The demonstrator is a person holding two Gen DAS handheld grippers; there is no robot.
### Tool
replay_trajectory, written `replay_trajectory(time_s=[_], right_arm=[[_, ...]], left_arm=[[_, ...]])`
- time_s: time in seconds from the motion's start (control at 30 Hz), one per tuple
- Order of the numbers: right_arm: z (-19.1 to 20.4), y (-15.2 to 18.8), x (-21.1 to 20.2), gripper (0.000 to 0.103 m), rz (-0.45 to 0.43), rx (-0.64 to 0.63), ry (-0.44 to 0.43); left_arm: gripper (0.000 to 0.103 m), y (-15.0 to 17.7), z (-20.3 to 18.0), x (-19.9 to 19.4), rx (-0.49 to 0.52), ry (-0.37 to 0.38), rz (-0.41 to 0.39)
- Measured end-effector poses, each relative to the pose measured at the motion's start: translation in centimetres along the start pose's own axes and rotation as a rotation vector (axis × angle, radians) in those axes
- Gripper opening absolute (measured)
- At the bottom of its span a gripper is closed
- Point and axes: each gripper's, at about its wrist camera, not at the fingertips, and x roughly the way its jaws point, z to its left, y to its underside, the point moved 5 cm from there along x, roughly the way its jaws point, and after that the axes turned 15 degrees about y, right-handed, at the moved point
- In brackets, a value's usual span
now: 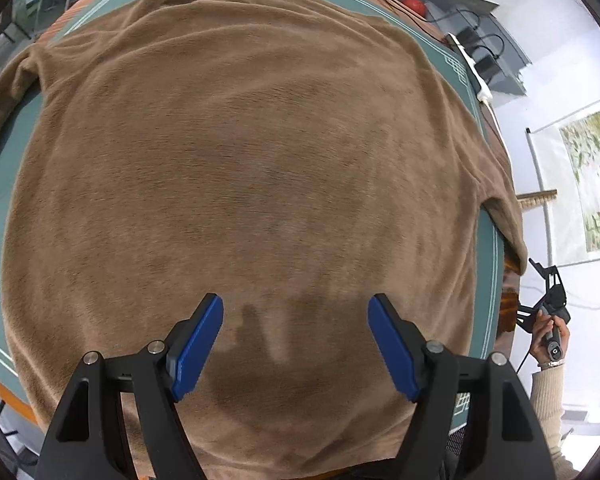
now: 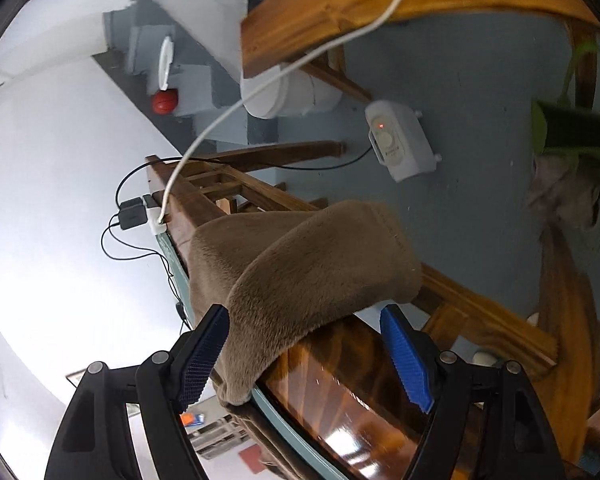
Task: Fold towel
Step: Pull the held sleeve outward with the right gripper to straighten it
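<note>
The brown towel [image 1: 252,184] lies spread over the table [image 1: 4,184], and I describe all places from this towel. It covers most of the green table top; only a green strip with white lines shows at the left of the towel, beyond its far edge and at its right. The near edge of the towel hangs over the near side of the table. At the right side one corner of the towel [image 2: 324,264] hangs over the wooden table edge [image 2: 340,364], folded in two layers.

The left gripper [image 1: 295,344] hangs above the near part of the towel and points steeply down. Its jaws stand wide apart and nothing is between them; the blue pads [image 1: 198,346] do not touch the cloth, and their shadow falls on the towel under them.

The right gripper [image 2: 305,354] is at the hanging corner, beside the table edge. Its jaws are also wide apart, released. The corner lies between them and close against the left pad [image 2: 204,356], but the pads do not press it. In the left view a hand [image 1: 550,340] in a beige sleeve holds this gripper to the right of the towel.

Beyond the far right of the towel a white power strip [image 1: 470,66] lies at the table's edge, and past it an orange ball [image 1: 414,5].
</note>
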Motion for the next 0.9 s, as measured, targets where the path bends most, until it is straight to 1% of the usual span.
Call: replay_trajectory(time_s=[0.2, 0.33, 0.4, 0.43, 0.47, 0.53, 0.57, 0.67, 0.73, 0.83, 0.9], right_arm=[[0.4, -0.7, 1.5, 0.080, 0.018, 0.052, -0.044], [0.7, -1.3, 1.6, 0.079, -0.028, 0.061, -0.079], [1.0, -1.5, 1.6, 0.064, -0.050, 0.063, -0.103], [1.1, -1.6, 1.5, 0.047, -0.061, 0.064, -0.116], [1.3, -1.6, 1.5, 0.036, -0.071, 0.065, -0.128], [1.5, -1.7, 1.4, 0.029, -0.100, 0.066, -0.141], [1.7, -1.7, 1.2, 0.023, -0.121, 0.059, -0.140], [2.8, -1.6, -0.1, 0.019, -0.194, 0.028, -0.136], [4.0, -1.3, -1.4, 0.019, -0.248, -0.009, -0.139], [7.8, 0.0, -4.2, 0.019, -0.338, -0.121, -0.157], [11.9, 2.2, -6.2, 0.019, -0.402, -0.255, -0.166]], left_arm=[[0.079, -0.1, 1.1, -0.7, -0.030, -0.015, -0.010], [0.079, -0.2, 1.3, -0.6, -0.041, -0.015, -0.009], [0.079, -0.2, 1.2, -0.6, -0.042, -0.015, -0.008], [0.079, -0.2, 1.2, -0.7, -0.041, -0.016, -0.008], [0.079, -0.2, 1.2, -0.7, -0.042, -0.016, -0.008], [0.079, -0.3, 1.2, -0.8, -0.044, -0.017, -0.008], [0.079, -0.3, 1.3, -0.9, -0.045, -0.017, -0.009], [0.079, -0.4, 1.5, -1.1, -0.049, -0.018, -0.010], [0.079, -0.5, 1.6, -1.3, -0.051, -0.018, -0.011], [0.079, -0.7, 1.8, -1.5, -0.051, -0.018, -0.012], [0.079, -0.9, 1.9, -1.7, -0.050, -0.014, -0.013]])
